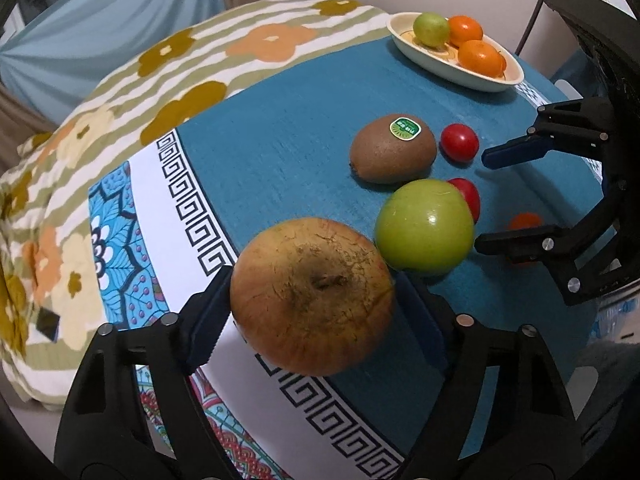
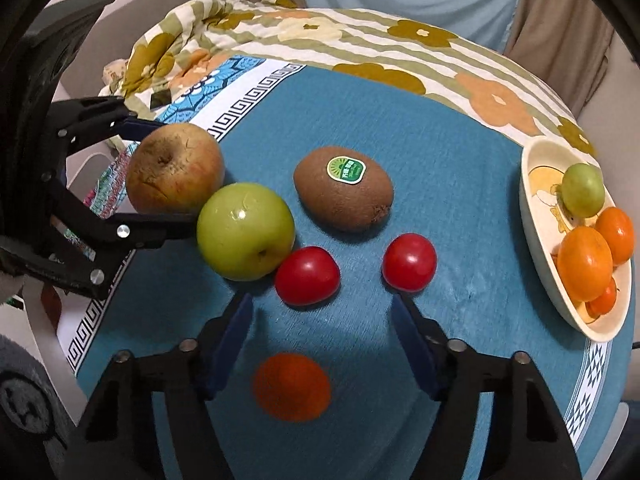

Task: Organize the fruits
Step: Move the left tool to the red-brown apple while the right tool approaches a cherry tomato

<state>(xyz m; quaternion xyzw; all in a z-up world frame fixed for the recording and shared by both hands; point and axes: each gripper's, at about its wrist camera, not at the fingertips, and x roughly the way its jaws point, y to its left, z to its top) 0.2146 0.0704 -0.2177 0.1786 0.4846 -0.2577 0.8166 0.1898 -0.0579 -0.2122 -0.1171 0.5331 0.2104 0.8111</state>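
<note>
My left gripper (image 1: 310,304) has its blue pads on both sides of a brownish russet apple (image 1: 312,296); it also shows in the right wrist view (image 2: 174,170). A green apple (image 2: 245,232) lies beside it, touching it. A kiwi (image 2: 344,188) with a green sticker and two red tomatoes (image 2: 307,275) (image 2: 409,262) lie on the blue cloth. My right gripper (image 2: 322,320) is open, above a blurred orange fruit (image 2: 292,386). A cream oval dish (image 2: 536,216) holds a small green fruit (image 2: 582,190) and several oranges (image 2: 586,264).
The blue tablecloth (image 2: 440,168) with a white key-pattern border covers a small table. A flower-patterned quilt (image 2: 360,36) lies behind it. Curtains hang at the back. The dish sits at the table's right edge in the right wrist view.
</note>
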